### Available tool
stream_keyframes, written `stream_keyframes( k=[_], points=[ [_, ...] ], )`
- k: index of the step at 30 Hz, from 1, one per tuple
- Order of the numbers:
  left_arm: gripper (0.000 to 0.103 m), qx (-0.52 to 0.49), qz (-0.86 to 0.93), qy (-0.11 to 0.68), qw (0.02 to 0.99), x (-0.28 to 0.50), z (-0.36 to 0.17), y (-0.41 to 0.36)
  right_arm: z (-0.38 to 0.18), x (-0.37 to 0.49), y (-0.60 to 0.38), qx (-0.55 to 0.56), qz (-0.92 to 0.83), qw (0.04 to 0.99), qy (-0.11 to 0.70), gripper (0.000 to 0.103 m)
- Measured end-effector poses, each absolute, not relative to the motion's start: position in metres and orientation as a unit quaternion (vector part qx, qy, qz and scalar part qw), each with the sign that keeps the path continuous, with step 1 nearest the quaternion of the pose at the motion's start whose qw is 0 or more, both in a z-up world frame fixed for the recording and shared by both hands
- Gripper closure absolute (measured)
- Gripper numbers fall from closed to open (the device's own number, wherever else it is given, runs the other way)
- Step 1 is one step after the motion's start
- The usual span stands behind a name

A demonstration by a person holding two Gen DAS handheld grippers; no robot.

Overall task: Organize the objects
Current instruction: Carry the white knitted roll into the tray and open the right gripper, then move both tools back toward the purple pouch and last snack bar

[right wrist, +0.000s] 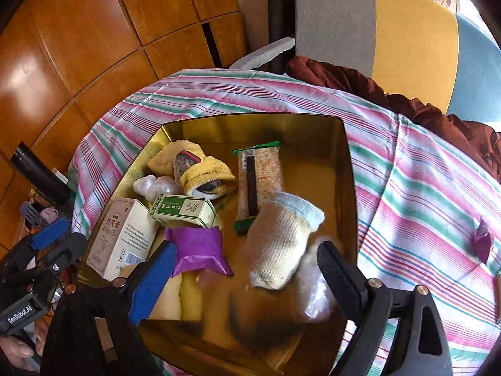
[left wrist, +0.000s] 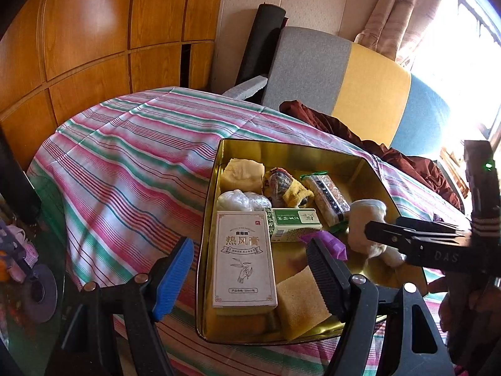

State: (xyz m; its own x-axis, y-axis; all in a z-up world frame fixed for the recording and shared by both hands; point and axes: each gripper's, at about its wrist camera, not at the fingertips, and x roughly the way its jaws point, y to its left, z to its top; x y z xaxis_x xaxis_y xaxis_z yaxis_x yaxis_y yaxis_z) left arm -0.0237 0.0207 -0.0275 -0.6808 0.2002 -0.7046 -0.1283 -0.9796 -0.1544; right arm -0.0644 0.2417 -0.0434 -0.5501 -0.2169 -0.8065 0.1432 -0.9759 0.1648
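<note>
Left wrist view: gold tin [left wrist: 219, 163] on striped worktop [left wrist: 125, 163], already crowded. Left gripper [left wrist: 250, 260] fingers apart, straddling the tin's near-left wall, clamped on nothing. Counted inside: one tall white box [left wrist: 242, 257], one green box [left wrist: 292, 223], one purple packet [left wrist: 325, 241], one snack bar [left wrist: 328, 195], one yellow sock bundle [left wrist: 286, 189], one pale sock [left wrist: 366, 219]. Right gripper [left wrist: 388, 238] reaching in from the right, over the pale sock.

Right wrist view: right gripper [right wrist: 247, 269] fingers wide apart, holding nothing; pale sock [right wrist: 281, 244] lying loose between them in the tin [right wrist: 347, 169] (apparently just released). A clear plastic bundle [right wrist: 313, 291] just beside its right finger [right wrist: 338, 269]. To finish well: lift straight out without snagging sock or plastic. One stray purple packet [right wrist: 482, 239] outside on the worktop [right wrist: 422, 188], likely next.
</note>
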Motion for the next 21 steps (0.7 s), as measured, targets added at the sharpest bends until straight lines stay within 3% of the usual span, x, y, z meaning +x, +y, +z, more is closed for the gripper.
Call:
stream_keyframes(
  k=[13,21],
  points=[
    [0.026,-0.386,0.917,-0.016,0.101,-0.018,-0.023,0.043,-0.026,-0.021,0.303,0.433,-0.901,0.017,-0.019,0.003],
    [0.022,-0.387,0.913,0.006,0.124,-0.013,-0.02,0.063,-0.029,-0.003,0.388,0.444,-0.891,-0.088,-0.025,0.003]
  ],
)
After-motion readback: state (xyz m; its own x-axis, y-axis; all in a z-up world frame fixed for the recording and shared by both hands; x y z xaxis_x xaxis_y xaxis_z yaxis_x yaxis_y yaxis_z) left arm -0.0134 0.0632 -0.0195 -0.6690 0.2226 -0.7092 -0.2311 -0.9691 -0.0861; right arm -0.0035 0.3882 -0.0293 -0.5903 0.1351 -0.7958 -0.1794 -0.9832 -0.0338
